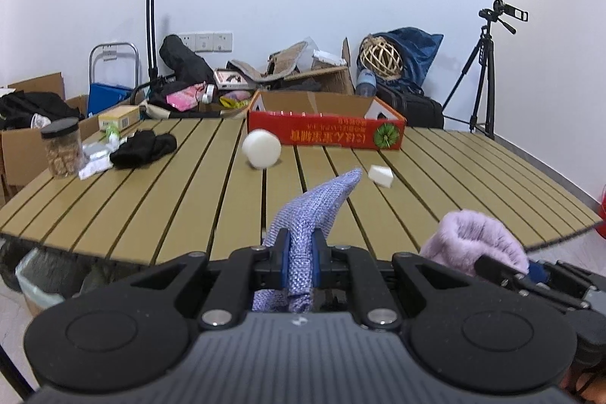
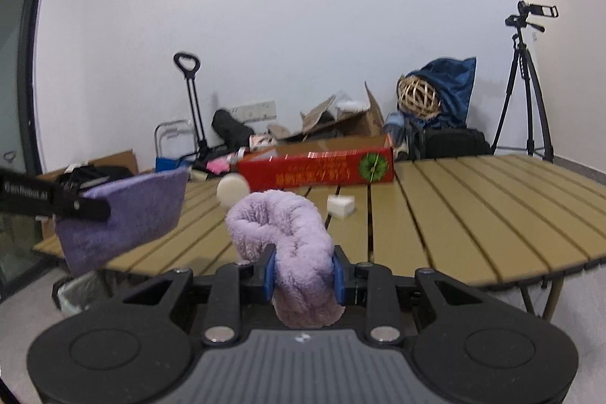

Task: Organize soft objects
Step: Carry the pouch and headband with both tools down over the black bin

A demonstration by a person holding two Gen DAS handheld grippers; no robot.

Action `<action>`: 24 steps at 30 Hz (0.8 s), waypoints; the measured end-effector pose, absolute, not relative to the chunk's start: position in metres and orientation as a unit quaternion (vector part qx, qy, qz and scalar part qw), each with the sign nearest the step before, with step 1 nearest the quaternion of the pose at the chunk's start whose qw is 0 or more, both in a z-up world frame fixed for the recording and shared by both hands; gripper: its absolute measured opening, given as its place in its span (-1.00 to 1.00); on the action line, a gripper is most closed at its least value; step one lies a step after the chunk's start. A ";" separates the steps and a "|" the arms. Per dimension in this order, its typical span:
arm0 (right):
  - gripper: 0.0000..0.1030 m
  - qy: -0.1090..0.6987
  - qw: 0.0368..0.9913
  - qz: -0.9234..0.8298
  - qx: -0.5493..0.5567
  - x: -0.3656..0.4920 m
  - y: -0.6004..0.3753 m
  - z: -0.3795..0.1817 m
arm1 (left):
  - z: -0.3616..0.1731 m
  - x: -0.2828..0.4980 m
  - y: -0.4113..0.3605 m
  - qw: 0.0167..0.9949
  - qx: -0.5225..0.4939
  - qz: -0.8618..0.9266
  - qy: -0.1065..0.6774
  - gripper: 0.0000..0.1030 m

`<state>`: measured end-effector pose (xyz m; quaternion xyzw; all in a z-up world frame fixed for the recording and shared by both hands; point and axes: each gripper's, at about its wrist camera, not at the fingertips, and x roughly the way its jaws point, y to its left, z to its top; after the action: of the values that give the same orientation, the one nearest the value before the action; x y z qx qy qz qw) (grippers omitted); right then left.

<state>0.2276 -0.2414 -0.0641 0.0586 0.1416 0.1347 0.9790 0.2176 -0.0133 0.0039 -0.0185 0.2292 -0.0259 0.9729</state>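
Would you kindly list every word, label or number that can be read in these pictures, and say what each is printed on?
"GenRobot.AI": white letters on the black arm of the left gripper, seen in the right wrist view.
Yellow characters on the red box: upside down, too blurred to read.
Label on the yellow carton: too small to read.
Nothing else is legible.

Near table (image 1: 159,214) slats bare; white foam cylinder (image 1: 261,148), foam wedge (image 1: 380,174) stand before red box (image 1: 325,133).
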 end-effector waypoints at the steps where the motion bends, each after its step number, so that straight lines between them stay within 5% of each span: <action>1: -0.46 0.150 0.978 0.136 0.055 0.222 -0.240 -0.069 | 0.001 0.211 -0.013 0.972 -0.021 -0.028 0.234 -0.77; 24: -0.46 0.349 0.921 0.172 0.002 0.145 -0.203 -0.161 | -0.099 0.120 0.004 0.930 -0.020 -0.022 0.366 -0.77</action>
<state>0.1446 -0.2031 -0.1613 0.0016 0.3486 0.1721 0.9213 0.1204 0.0041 -0.0994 -0.0202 0.3657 -0.0219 0.9302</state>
